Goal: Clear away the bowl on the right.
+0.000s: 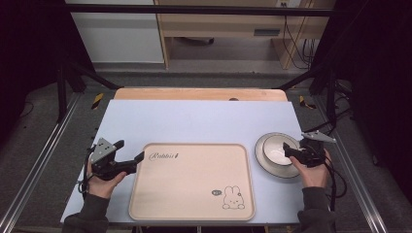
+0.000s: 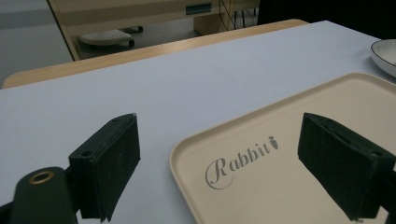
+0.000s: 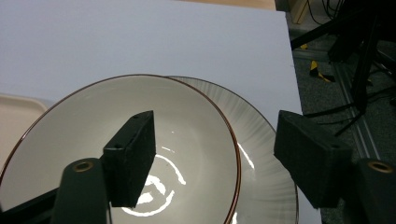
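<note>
A beige tray (image 1: 189, 187) printed with "Rabbit" and a bunny lies in the middle of the pale blue table. My left gripper (image 1: 130, 151) is open at the tray's near-left corner. In the left gripper view its jaws (image 2: 219, 158) straddle that corner of the tray (image 2: 289, 116), one over the table, one over the tray. A white bowl (image 1: 273, 147) with a brown rim sits on a ribbed plate (image 1: 279, 173) right of the tray. My right gripper (image 3: 219, 154) is open across the bowl (image 3: 93, 116) rim, one jaw inside, the other outside above the plate (image 3: 266, 168).
The table's right edge runs close beside the plate, with metal rails and cables on the floor beyond it (image 3: 355, 93). A wooden strip (image 1: 199, 93) borders the table's far side. Bare table surface (image 1: 194, 121) stretches behind the tray.
</note>
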`<control>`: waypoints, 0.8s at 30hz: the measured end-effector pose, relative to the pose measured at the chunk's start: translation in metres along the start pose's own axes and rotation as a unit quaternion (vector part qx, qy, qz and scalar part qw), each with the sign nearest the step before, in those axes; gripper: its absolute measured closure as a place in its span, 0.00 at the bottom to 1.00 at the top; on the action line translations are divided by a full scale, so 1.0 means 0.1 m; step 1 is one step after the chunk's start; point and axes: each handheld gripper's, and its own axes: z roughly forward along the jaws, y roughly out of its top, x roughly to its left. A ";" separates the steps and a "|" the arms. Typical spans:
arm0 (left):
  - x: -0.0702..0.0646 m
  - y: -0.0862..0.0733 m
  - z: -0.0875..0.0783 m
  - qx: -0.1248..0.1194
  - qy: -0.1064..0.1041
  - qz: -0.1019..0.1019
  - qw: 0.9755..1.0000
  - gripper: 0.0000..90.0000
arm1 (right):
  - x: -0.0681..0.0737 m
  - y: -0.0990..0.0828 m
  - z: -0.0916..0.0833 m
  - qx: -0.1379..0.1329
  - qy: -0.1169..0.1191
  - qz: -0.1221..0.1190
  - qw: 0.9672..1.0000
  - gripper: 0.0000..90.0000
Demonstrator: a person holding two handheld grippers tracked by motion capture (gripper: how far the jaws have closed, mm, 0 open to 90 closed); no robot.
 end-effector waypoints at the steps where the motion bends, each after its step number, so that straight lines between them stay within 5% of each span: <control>1: 0.00 0.00 0.00 0.001 0.001 0.000 1.000 0.14 | 0.00 -0.01 0.01 0.005 -0.001 0.002 1.000 0.38; 24: -0.03 -0.02 0.03 0.007 -0.001 0.005 1.000 0.14 | -0.06 -0.09 0.14 0.079 0.013 0.031 0.996 0.66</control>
